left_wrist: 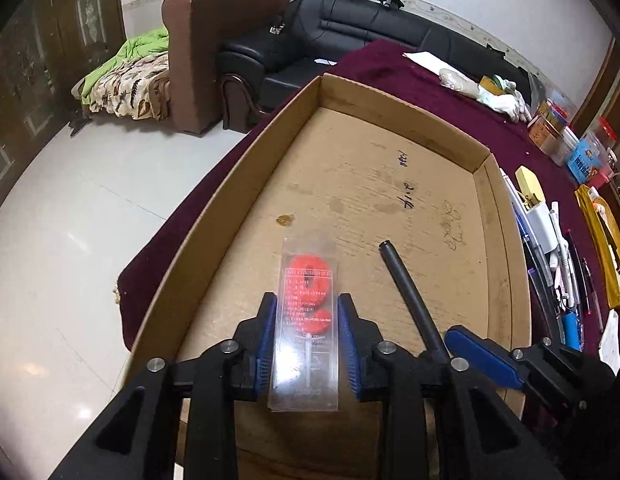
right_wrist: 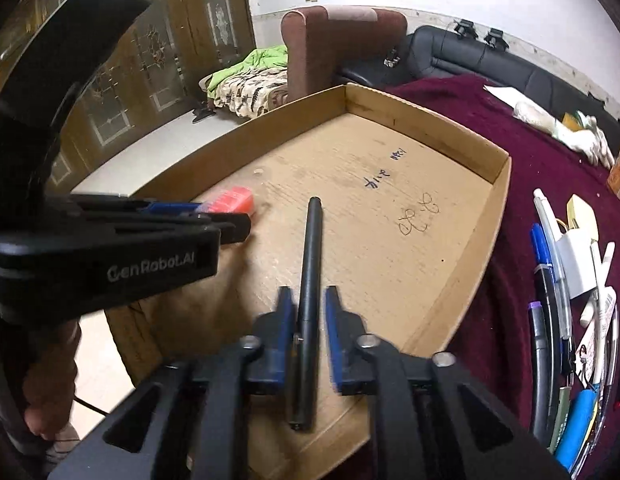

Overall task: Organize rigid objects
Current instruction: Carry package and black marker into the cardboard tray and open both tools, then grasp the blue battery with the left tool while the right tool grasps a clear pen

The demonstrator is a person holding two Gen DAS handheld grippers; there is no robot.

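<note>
The black pen (right_wrist: 310,304) lay on the cardboard tray (right_wrist: 462,280) near its front edge, long axis running straight between the parted right tongs (right_wrist: 308,300), while the left tongs (left_wrist: 307,312), also parted, flanked the clear packet (left_wrist: 306,332).

A brown armchair (left_wrist: 214,52) is sitting against the far wall with a green blanket (left_wrist: 144,46) bunched up beside it, and a black leather sofa (left_wrist: 350,36) is running along next to that. A white glove (left_wrist: 500,100) is lying on the maroon tablecloth (left_wrist: 390,68).
</note>
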